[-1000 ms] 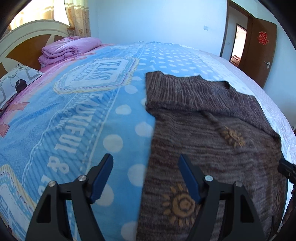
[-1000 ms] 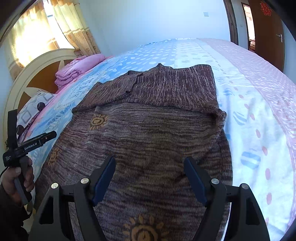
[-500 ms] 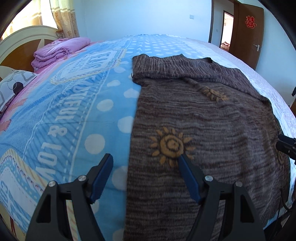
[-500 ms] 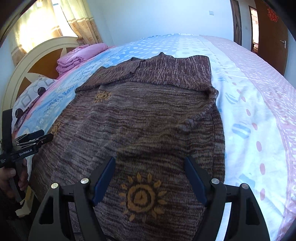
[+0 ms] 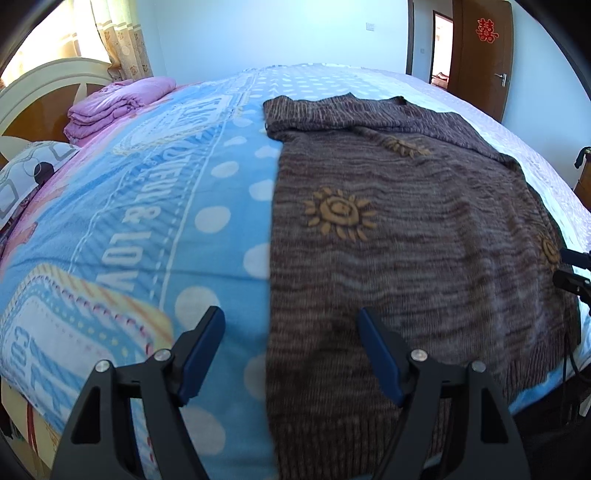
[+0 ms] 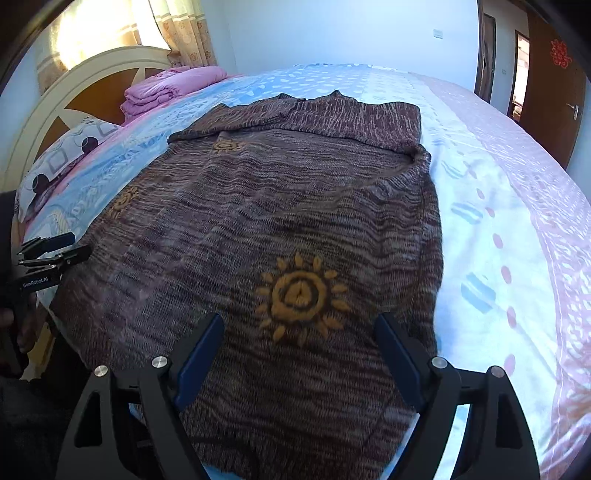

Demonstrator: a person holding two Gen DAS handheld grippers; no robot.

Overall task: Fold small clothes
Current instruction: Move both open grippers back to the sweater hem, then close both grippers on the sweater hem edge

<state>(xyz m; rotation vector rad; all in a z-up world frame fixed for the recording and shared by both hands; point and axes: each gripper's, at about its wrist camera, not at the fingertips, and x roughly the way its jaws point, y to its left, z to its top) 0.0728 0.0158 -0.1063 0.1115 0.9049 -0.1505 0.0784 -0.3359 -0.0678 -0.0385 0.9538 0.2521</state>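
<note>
The brown sweater (image 5: 406, 240) lay flat on the bed cover (image 5: 129, 221), its sleeves folded across the far end. The left gripper (image 5: 291, 347) hovered over the sweater's near left edge, jaws wide and holding nothing. The right gripper (image 6: 299, 350) hung above the near right part, just short of a sun motif (image 6: 299, 295); its jaws had just been opening and held nothing.

"GenRobot.AI" on the left claw's (image 6: 55, 247) body; "& LOV" on the blue bedspread (image 5: 140, 236); red double-happiness sign (image 5: 487, 30) on the door (image 5: 480, 66)
</note>
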